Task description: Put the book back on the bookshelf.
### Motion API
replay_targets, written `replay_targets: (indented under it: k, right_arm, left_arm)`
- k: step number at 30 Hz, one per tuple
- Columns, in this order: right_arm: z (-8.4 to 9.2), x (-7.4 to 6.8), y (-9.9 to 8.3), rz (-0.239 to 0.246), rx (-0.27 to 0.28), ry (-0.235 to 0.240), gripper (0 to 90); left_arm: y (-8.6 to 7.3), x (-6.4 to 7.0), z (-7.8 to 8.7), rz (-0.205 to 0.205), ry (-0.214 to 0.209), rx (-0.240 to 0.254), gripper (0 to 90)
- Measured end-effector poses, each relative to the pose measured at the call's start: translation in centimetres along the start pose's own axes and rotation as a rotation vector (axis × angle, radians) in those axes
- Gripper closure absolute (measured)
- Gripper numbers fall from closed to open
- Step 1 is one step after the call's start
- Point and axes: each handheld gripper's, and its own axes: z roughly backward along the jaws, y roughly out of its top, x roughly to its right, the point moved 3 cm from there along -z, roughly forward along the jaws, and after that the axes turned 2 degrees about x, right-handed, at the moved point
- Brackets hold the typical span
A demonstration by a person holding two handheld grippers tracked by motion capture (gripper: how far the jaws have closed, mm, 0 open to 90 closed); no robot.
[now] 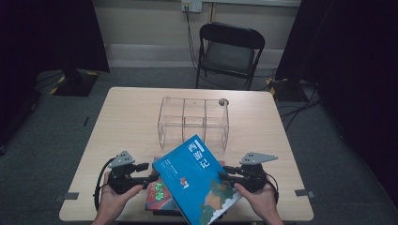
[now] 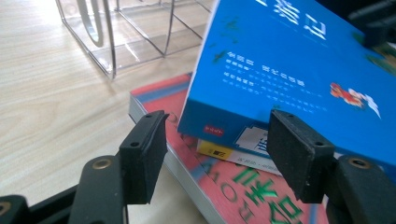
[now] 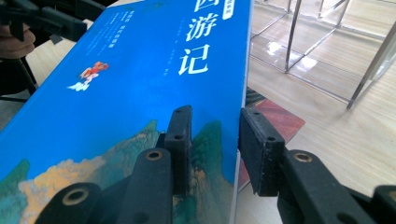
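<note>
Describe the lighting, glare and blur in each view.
High view: evenly lit pale wooden table, dark curtains either side, everything fairly soft. Left gripper view: the blue hardcover book is smeared toward the upper right, the clear acrylic organiser shows bright edges. Right gripper view: glare patches on the organiser's floor, black jaws sharp.
</note>
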Motion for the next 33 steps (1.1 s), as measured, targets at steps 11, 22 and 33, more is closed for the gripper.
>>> replay_targets:
  k: [11,22,33]
  right_arm:
    - [1.3,-0.9,-0.8,0.011,-0.022,0.039,64.1]
    - [-1.9,0.5,2.0,0.023,0.030,0.053,47.9]
    - [-2.7,0.8,0.9,-0.070,0.054,0.050,47.4]
  left_arm:
    - [0.8,-0.9,-1.5,0.048,0.042,0.018,36.8]
    - [-1.9,1.2,-1.7,-0.014,0.039,-0.087,29.1]
    - [-1.7,0.5,-2.7,-0.018,0.069,-0.110,30.1]
